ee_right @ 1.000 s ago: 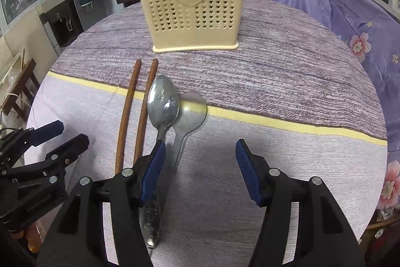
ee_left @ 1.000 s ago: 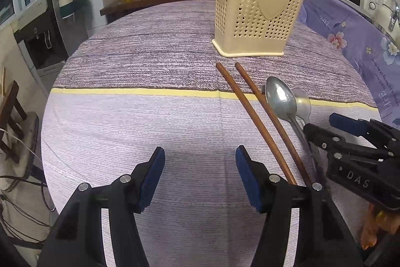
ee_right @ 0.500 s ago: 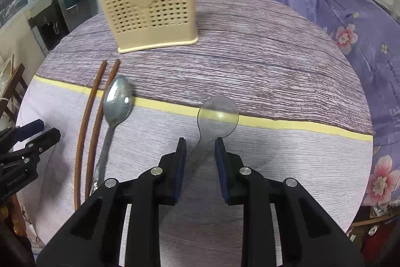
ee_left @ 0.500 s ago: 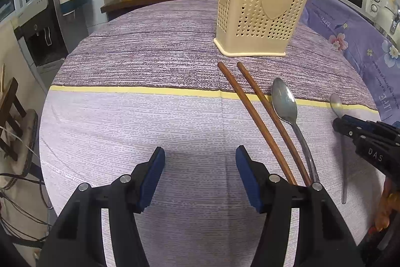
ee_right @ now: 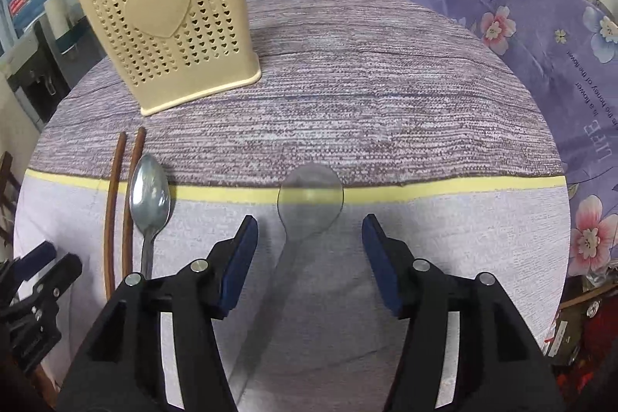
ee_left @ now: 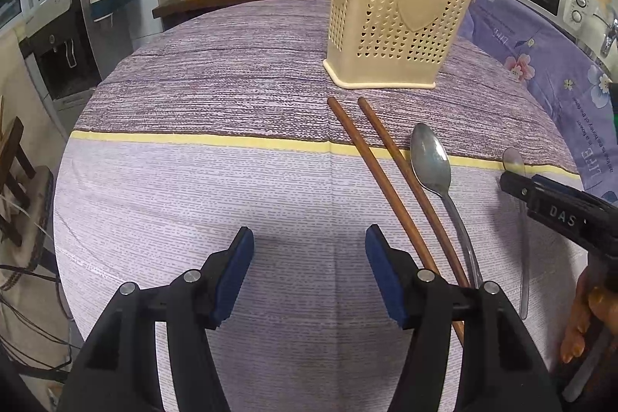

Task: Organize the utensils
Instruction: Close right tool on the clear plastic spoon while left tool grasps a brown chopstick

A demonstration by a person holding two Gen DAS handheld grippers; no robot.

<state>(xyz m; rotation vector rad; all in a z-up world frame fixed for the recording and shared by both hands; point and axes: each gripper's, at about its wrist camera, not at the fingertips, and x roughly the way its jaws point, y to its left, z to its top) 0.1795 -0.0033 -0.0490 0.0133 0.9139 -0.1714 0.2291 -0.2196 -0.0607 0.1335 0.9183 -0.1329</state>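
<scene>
Left gripper [ee_left: 307, 265] jaws wide, nothing between, over bare tablecloth [ee_left: 193, 188]; two chopsticks [ee_right: 116, 215] side by side, just right of it; one metal spoon [ee_right: 150, 195] beside them; one clear spoon [ee_right: 309, 199], handle between right gripper [ee_right: 309, 257] jaws, just reopened wide, pads off it; one cream holder [ee_right: 174, 22] upright, far side

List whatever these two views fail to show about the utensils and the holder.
- Holder interior: both views, perforated walls hide its contents.
- Chopsticks' near ends: left wrist view, behind the left claw.
- Clear spoon's handle end: right wrist view, under the open right claw.
- Metal spoon's handle: right wrist view, behind that claw's finger.
</scene>
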